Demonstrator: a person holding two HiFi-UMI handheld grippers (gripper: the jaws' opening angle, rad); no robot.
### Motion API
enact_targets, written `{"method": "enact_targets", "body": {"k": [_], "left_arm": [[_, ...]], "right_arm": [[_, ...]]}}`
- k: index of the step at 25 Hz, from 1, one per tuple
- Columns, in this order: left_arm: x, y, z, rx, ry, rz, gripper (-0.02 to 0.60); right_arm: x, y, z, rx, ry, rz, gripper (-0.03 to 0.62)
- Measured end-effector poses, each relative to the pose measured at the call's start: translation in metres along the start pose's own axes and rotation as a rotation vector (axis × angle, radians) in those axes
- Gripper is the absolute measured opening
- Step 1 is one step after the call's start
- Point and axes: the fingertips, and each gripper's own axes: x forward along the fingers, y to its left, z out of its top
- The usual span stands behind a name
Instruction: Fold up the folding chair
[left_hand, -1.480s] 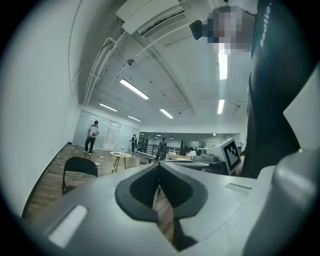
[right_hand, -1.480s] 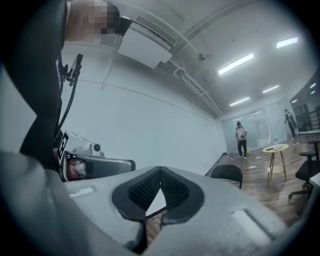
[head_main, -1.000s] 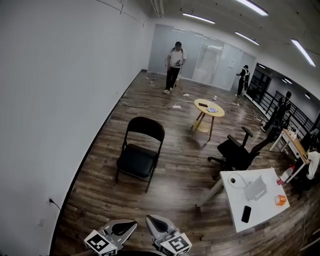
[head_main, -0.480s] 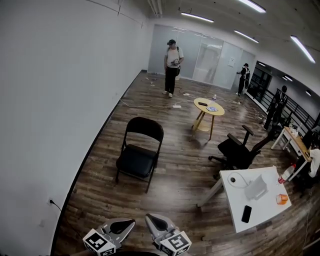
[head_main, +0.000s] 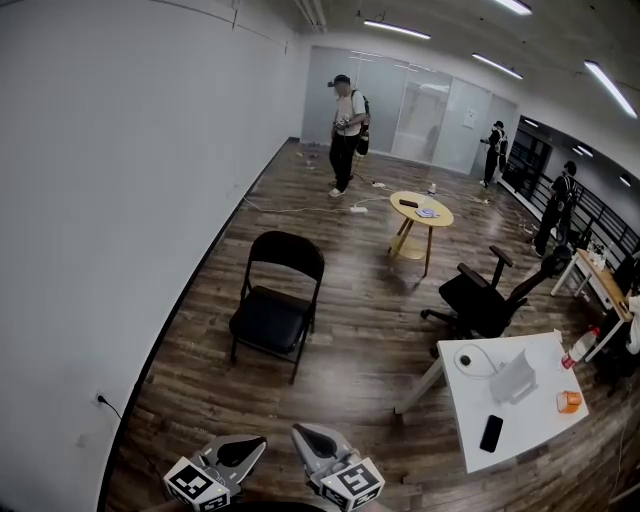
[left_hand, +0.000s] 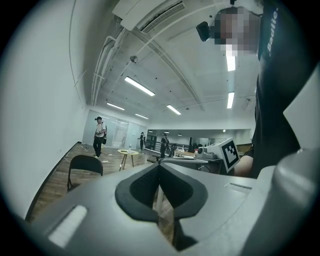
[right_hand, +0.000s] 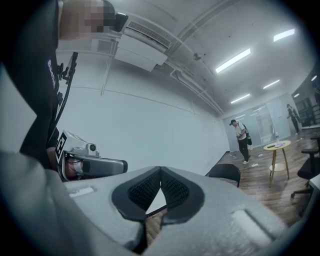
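Observation:
A black folding chair (head_main: 278, 298) stands unfolded on the wood floor near the white wall, some way ahead of both grippers. It shows small in the left gripper view as the chair (left_hand: 84, 167) and in the right gripper view as the chair (right_hand: 225, 173). My left gripper (head_main: 262, 445) sits at the bottom edge of the head view, shut and empty. My right gripper (head_main: 298, 434) is beside it, also shut with nothing held. In their own views the left gripper (left_hand: 159, 165) and right gripper (right_hand: 160, 169) have jaw tips touching.
A round yellow table (head_main: 421, 213) stands beyond the chair. A black office chair (head_main: 484, 300) and a white desk (head_main: 510, 395) with a phone and an orange object are on the right. A person (head_main: 345, 120) stands far back; others are by the railing. Cables lie on the far floor.
The view has shifted slightly forward; the chair sits a little lower left in the frame. The far person has turned and stepped. Both grippers stay shut.

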Motion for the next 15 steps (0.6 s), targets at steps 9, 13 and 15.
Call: {"method": "enact_targets", "body": {"k": [9,13,15], "left_arm": [[0.020,0.007,-0.005,0.010,0.016,0.038,-0.006],[0.027,0.021,-0.003,0.025,0.012,0.033,-0.006],[0.030,0.032,-0.001,0.026,0.006,0.028,-0.006]], "right_arm": [[0.000,-0.023,-0.007,0.024,0.011,0.021,-0.002],[0.012,-0.025,-0.008,0.005,0.027,0.048,-0.002],[0.021,-0.029,-0.011,-0.011,0.051,0.047,-0.002]]}}
